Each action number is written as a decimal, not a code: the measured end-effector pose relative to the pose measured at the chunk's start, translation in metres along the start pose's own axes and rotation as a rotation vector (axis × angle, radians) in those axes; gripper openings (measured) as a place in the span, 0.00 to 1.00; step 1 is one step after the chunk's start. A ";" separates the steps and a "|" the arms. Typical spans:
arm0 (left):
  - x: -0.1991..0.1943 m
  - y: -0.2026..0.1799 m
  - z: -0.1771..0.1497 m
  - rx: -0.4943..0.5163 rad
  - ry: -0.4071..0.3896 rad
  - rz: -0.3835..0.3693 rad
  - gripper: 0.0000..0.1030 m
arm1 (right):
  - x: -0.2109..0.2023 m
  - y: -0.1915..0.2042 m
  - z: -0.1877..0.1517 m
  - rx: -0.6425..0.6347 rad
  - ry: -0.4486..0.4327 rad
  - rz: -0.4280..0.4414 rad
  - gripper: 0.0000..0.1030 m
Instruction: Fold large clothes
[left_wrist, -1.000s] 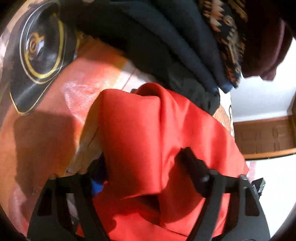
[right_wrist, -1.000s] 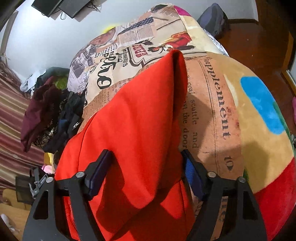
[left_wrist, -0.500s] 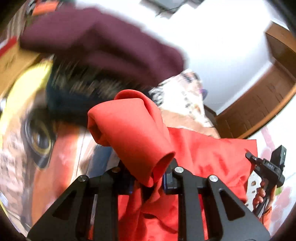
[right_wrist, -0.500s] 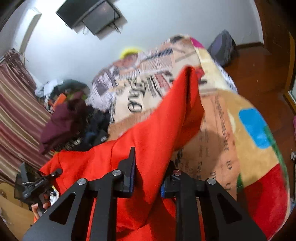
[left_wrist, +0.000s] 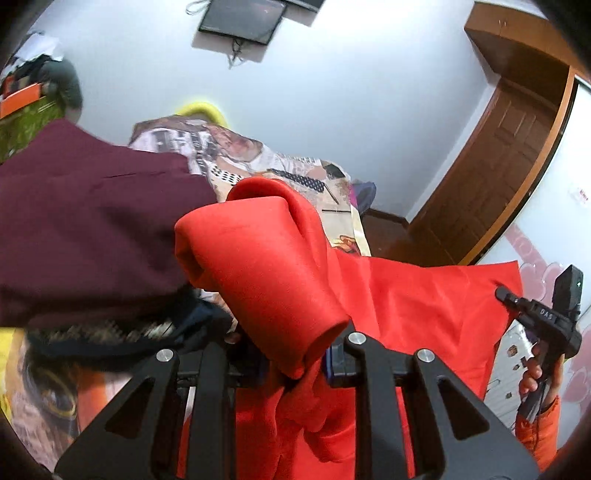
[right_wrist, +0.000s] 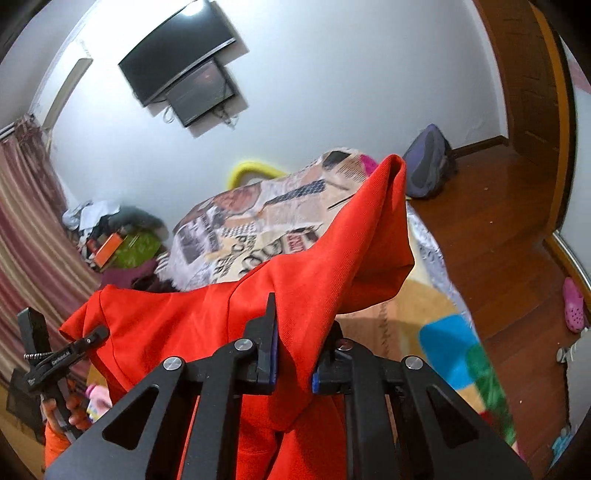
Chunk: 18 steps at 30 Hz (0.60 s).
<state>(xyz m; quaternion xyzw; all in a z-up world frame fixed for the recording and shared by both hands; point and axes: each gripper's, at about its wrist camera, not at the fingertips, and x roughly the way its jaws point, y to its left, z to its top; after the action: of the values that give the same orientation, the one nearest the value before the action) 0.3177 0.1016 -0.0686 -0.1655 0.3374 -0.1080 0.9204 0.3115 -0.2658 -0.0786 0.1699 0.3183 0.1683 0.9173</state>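
Both tools are pinched on the red garment (left_wrist: 424, 295) — the left hand-held gripper (left_wrist: 299, 363) on a bunched roll of cloth, the right hand-held gripper (right_wrist: 293, 365) on a folded edge — so it hangs stretched between them above the bed (right_wrist: 258, 206). This looks like the lift-and-spread step. Next it should probably be laid flat on the bed, clear of the maroon garment (left_wrist: 85, 221).

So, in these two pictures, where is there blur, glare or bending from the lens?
Left wrist view: the dark patterned cloth under the maroon garment is smeared, and the door frame bows. Right wrist view: glare washes the wall above the television; the red garment between the tongs stays sharp.
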 end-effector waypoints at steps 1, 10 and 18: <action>0.007 0.003 0.002 0.006 0.012 0.005 0.20 | 0.003 -0.005 0.002 0.008 0.003 -0.008 0.10; 0.125 -0.001 -0.001 0.095 0.161 0.147 0.21 | 0.068 -0.064 -0.011 0.090 0.130 -0.136 0.10; 0.165 0.035 -0.021 0.062 0.257 0.209 0.27 | 0.088 -0.084 -0.027 0.050 0.205 -0.193 0.16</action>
<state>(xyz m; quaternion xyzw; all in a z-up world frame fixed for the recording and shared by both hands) 0.4301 0.0776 -0.1932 -0.0857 0.4641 -0.0424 0.8806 0.3760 -0.2984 -0.1801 0.1432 0.4292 0.0876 0.8875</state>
